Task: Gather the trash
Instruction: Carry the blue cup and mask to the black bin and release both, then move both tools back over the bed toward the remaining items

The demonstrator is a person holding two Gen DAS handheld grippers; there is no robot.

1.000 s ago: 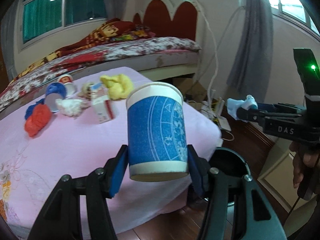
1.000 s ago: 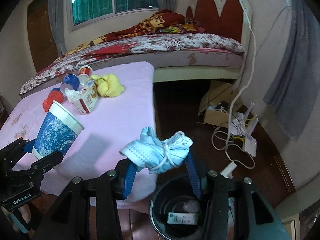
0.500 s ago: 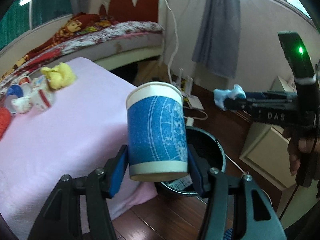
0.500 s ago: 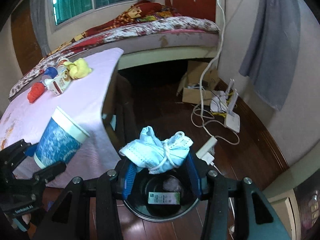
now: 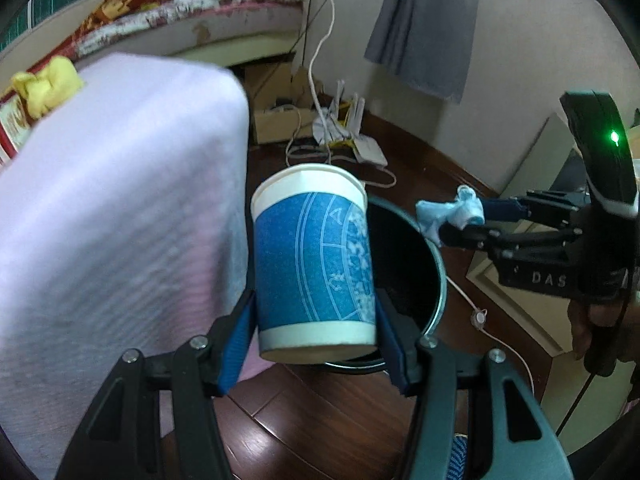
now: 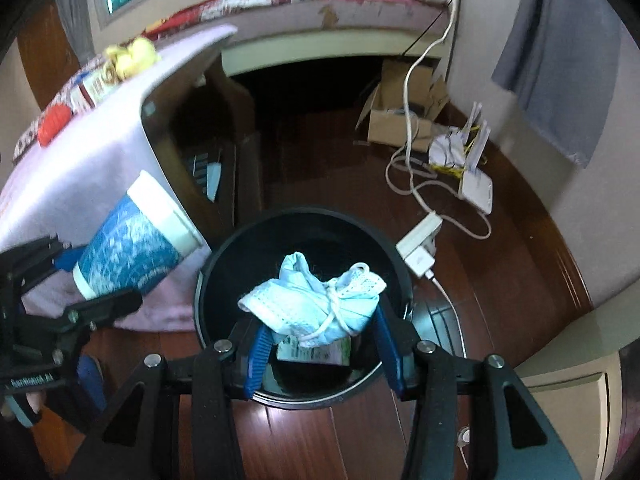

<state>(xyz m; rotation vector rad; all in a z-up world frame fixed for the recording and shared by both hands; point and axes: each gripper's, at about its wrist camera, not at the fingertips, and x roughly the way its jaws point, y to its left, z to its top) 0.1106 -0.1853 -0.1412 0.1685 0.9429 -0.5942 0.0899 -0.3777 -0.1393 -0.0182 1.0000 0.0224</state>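
My left gripper (image 5: 316, 340) is shut on a blue and white paper cup (image 5: 314, 264), held upright over the near rim of a black round trash bin (image 5: 434, 276). My right gripper (image 6: 318, 336) is shut on a bundled light blue face mask (image 6: 314, 300) straight above the bin (image 6: 208, 280), where a small green and white carton (image 6: 316, 352) lies at the bottom. In the right wrist view the cup (image 6: 132, 248) and the left gripper (image 6: 92, 276) hang at the bin's left rim. In the left wrist view the mask (image 5: 450, 214) and the right gripper (image 5: 468, 226) reach in from the right.
A table under a pink cloth (image 5: 120, 208) stands left of the bin, with a yellow cloth (image 5: 44, 88), a red item (image 6: 54, 124) and a small carton (image 6: 94, 88) on it. Cables, a power strip (image 6: 420, 244) and a cardboard box (image 6: 404, 120) lie on the wooden floor behind.
Both grippers have come down and swung away from the table to the bin, each still gripping its item. The bin now fills the middle of the right wrist view.
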